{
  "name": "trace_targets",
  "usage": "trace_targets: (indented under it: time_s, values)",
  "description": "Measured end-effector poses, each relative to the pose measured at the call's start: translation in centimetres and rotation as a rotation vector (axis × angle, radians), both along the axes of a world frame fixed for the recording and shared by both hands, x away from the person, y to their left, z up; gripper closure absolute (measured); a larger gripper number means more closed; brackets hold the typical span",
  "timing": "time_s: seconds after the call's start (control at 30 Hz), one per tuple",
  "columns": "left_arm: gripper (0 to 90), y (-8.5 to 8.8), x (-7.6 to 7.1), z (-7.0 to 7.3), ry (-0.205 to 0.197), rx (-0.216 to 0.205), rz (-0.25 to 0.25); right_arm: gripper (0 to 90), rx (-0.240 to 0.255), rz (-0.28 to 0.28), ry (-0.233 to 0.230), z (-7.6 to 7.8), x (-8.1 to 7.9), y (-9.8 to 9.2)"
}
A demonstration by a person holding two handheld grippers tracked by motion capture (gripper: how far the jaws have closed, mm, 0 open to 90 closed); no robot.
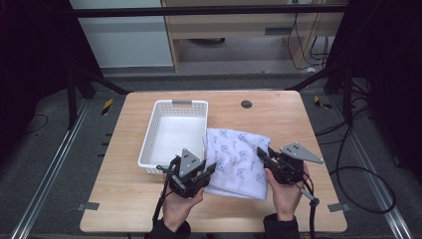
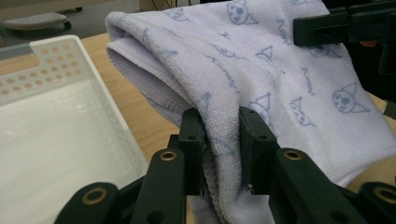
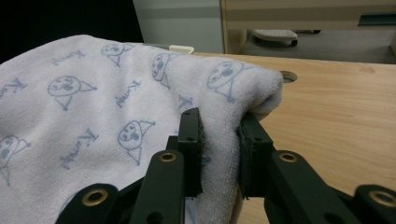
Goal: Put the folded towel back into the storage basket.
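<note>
A folded white towel (image 1: 238,162) printed with small blue cartoon faces lies on the wooden table (image 1: 278,117), to the right of a white basket. My left gripper (image 1: 211,168) is shut on the towel's left edge, and in the left gripper view the cloth (image 2: 261,79) is pinched between its jaws (image 2: 222,140). My right gripper (image 1: 263,155) is shut on the right edge, and the right gripper view has a thick fold of towel (image 3: 93,112) squeezed between its jaws (image 3: 220,135). In the left gripper view the right gripper (image 2: 327,28) reaches in at the top right.
An empty white perforated plastic basket (image 1: 149,144) stands left of centre, its near corner close to my left hand. A round cable hole (image 1: 246,104) sits near the table's far edge. Metal frame legs and cables surround the table on the floor.
</note>
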State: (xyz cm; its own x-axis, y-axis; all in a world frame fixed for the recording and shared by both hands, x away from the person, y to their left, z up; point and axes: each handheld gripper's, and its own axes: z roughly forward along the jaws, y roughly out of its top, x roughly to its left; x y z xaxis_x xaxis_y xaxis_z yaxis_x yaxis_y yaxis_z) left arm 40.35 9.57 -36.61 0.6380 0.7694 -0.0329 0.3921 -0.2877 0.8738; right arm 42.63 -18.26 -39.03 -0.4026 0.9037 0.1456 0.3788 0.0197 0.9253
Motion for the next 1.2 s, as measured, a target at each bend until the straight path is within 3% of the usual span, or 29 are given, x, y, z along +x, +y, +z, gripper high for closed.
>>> trace_targets:
  time_s: [0.37, 0.63, 1.0, 1.2]
  values:
    - [72.3, 0.6, 0.8, 2.0, -0.029, 0.021, 0.009, 74.3, 0.0, 0.0, -0.041, 1.9, 0.7, 0.8]
    - [72.3, 2.2, 0.9, 3.2, -0.065, 0.036, 0.024, 74.1, 0.006, 0.008, -0.063, 3.4, 1.3, 2.4]
    - [72.4, 5.6, 1.1, 2.8, -0.054, -0.008, 0.053, 74.1, -0.023, 0.043, -0.07, 4.0, 2.2, 5.6]
    - [72.4, 7.1, 1.2, 3.0, -0.064, -0.027, 0.086, 74.0, -0.001, 0.069, -0.072, 4.3, 3.2, 7.2]
